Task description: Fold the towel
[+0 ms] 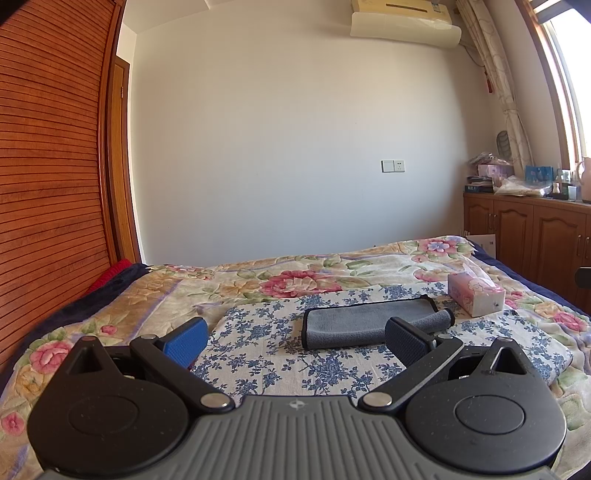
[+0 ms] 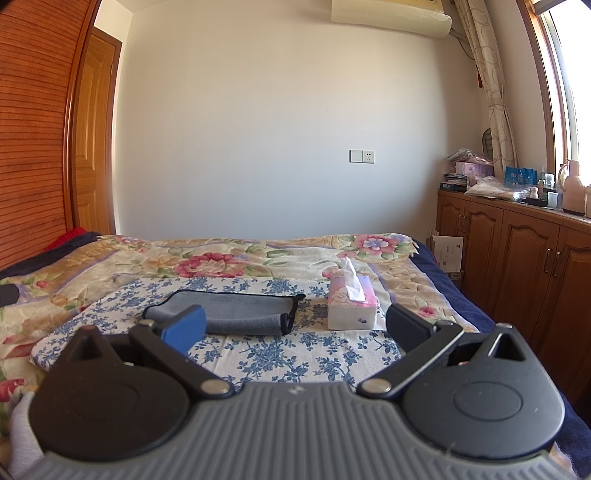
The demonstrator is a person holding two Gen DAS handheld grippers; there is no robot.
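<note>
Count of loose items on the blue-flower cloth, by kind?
Grey towel: 1
Pink tissue box: 1
Total: 2
Both lie on the cloth; left gripper and right gripper have jaws wide, holding nothing.

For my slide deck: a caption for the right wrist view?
Open right gripper facing a folded grey towel beside a tissue box on the bed.

Tissue box [image 2: 352,308] upright on blue-flowered cloth [image 2: 280,350], one tissue sticking up. Cloth lies on floral quilt [image 2: 207,264]. Socket plate [image 2: 362,156] on far wall. AC unit [image 1: 405,27] high on the wall. Wooden cabinets [image 2: 517,251] at right, clutter on top; curtain [image 2: 493,85] beside window.
</note>
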